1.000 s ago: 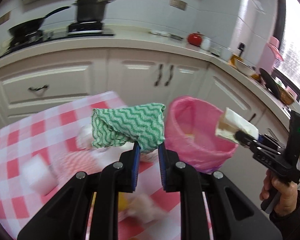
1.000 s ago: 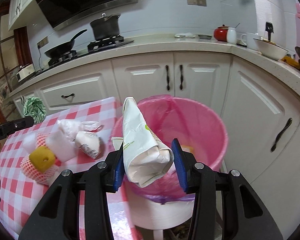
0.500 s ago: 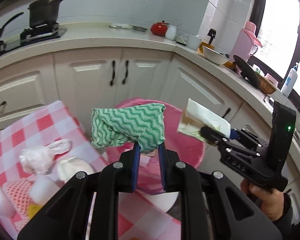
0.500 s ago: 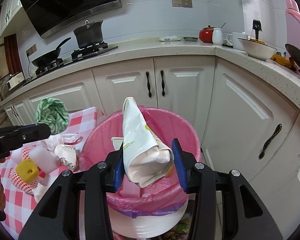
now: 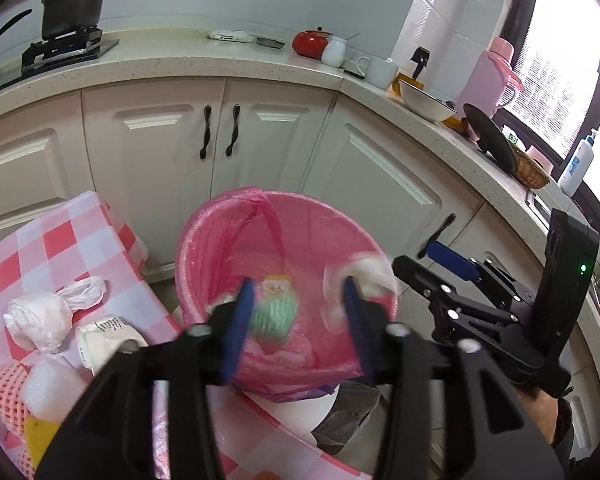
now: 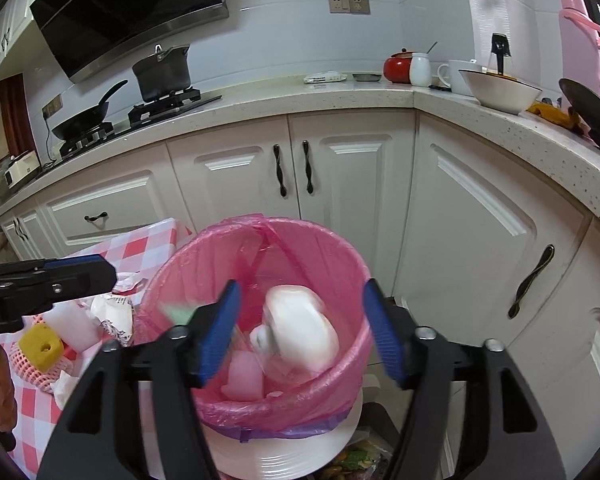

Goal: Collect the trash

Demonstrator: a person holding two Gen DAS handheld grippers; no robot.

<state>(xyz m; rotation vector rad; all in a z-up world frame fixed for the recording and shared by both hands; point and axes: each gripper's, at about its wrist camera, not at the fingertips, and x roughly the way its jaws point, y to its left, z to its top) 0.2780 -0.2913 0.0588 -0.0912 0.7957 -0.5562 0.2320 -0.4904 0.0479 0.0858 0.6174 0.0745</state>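
Both my grippers over the pink-lined bin (image 6: 260, 400). Left gripper (image 5: 298, 320) jaws opening, green cloth (image 5: 272, 316) dropping clear between them into the bin. Right gripper (image 6: 300, 320) jaws opening too; white paper bag (image 6: 300, 328) falling inside.

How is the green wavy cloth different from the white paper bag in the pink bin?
The green wavy cloth is striped green and white; the white paper bag is plain white. The cloth looks smaller and crumpled, the bag bigger and puffy. Both look blurred over the pink bin, gripped by nothing.
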